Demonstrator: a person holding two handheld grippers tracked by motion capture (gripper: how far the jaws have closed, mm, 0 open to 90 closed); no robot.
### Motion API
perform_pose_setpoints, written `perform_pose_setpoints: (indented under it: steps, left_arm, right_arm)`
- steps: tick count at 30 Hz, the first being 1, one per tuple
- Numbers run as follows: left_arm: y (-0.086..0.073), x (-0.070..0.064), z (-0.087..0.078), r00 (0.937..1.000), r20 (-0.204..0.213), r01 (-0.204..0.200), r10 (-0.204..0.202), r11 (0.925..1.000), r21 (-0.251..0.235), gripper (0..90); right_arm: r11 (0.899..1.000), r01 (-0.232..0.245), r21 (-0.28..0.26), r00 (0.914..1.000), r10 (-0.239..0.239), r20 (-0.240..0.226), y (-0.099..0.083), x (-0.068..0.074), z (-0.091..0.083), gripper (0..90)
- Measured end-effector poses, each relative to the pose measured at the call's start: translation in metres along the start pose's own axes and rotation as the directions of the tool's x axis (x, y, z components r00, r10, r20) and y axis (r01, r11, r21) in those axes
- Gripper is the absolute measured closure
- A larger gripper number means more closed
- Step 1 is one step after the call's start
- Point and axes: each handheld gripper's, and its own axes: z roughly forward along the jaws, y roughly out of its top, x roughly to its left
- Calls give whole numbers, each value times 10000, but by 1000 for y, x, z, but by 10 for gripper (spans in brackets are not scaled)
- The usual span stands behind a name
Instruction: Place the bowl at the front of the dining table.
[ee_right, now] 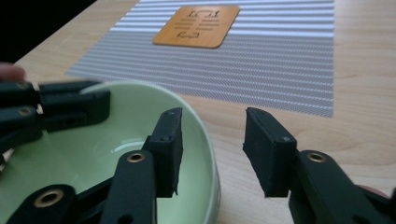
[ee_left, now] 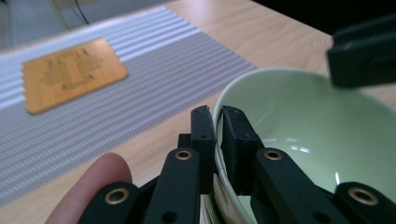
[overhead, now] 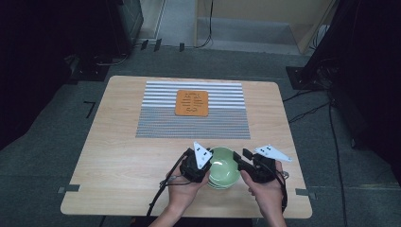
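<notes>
A pale green bowl (overhead: 223,165) sits on top of a small stack of like bowls near the table's front edge. My left gripper (ee_left: 218,122) is shut on the bowl's (ee_left: 308,121) left rim, one jaw inside and one outside. My right gripper (ee_right: 212,149) is open and straddles the right rim of the bowl (ee_right: 93,154), one jaw inside the bowl and the other outside over the wood. In the high view the left gripper (overhead: 206,166) and the right gripper (overhead: 240,164) flank the bowl, each held in a hand.
A striped grey and white placemat (overhead: 194,109) lies at the table's middle, with an orange wooden coaster (overhead: 192,102) on its far half. Bare wooden tabletop (overhead: 118,156) lies to the left. Cables trail off the front edge and across the dark floor.
</notes>
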Motion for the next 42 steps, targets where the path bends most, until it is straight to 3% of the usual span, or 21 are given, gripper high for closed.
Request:
perform_pose_setpoints:
  steps: [3, 13, 18, 23, 24, 27, 28, 30, 31, 33, 36, 39, 42]
  left_arm:
    - [0, 1, -1, 9998, 93, -195, 196, 9997, -131, 841]
    - [1, 3, -7, 9994, 133, -301, 315, 9947, -987, 841]
    - [4, 3, -12, 9992, 86, -385, 399, 9910, -1284, 841]
    - [5, 2, -17, 9989, -44, -465, 464, 9854, -1637, 841]
    - [5, 4, -17, 9995, 135, -254, 280, 9858, -1661, 841]
    - [4, 7, -17, 9995, 296, -68, 117, 9870, -1604, 841]
    - [5, 9, -17, 9986, 528, 122, -45, 9891, -1468, 838]
    - [5, 9, -16, 9983, 575, 187, -108, 9903, -1380, 835]
    - [5, 10, -15, 9964, 725, 526, -445, 9921, -1139, 824]
    - [7, 11, -12, 9922, 927, 907, -834, 9929, -765, 790]
    - [7, 11, -9, 9896, 961, 1120, -1075, 9928, -435, 729]
    - [7, 11, -7, 9859, 1062, 1323, -1291, 9909, -230, 745]
    - [10, 10, -6, 9864, 921, 1384, -1358, 9901, -227, 831]
  right_arm:
    - [9995, 73, 320, 9997, -67, -215, -4, 0, 8, 616]
    - [9981, 555, 264, 9978, -545, -374, -10, -1, 17, 663]
    - [9989, 455, 141, 9968, -444, -662, -9, 1, 17, 680]
    - [9988, 489, -104, 9961, -495, -732, -9, 3, 15, 815]
    - [9989, 434, -192, 9954, -449, -851, -9, 1, 14, 827]
    - [9985, 279, -470, 9923, -334, -1192, -9, -2, 10, 844]
    - [9963, 541, -662, 9923, -611, -1076, -9, -1, 8, 847]
    - [9944, 733, -763, 9919, -806, -981, -9, 0, 7, 847]
    - [9906, 1023, -909, 9907, -1097, -810, -9, 0, 6, 846]
    - [9871, 1245, -1011, 9898, -1307, -575, -10, 2, 4, 845]
    - [9830, 1363, -1232, 9891, -1421, -391, -10, 4, 2, 846]
    - [9766, 1344, -1681, 9895, -1414, -306, -9, 5, -3, 844]
    - [9631, 1737, -2054, 9844, -1756, 93, -10, 10, -7, 842]
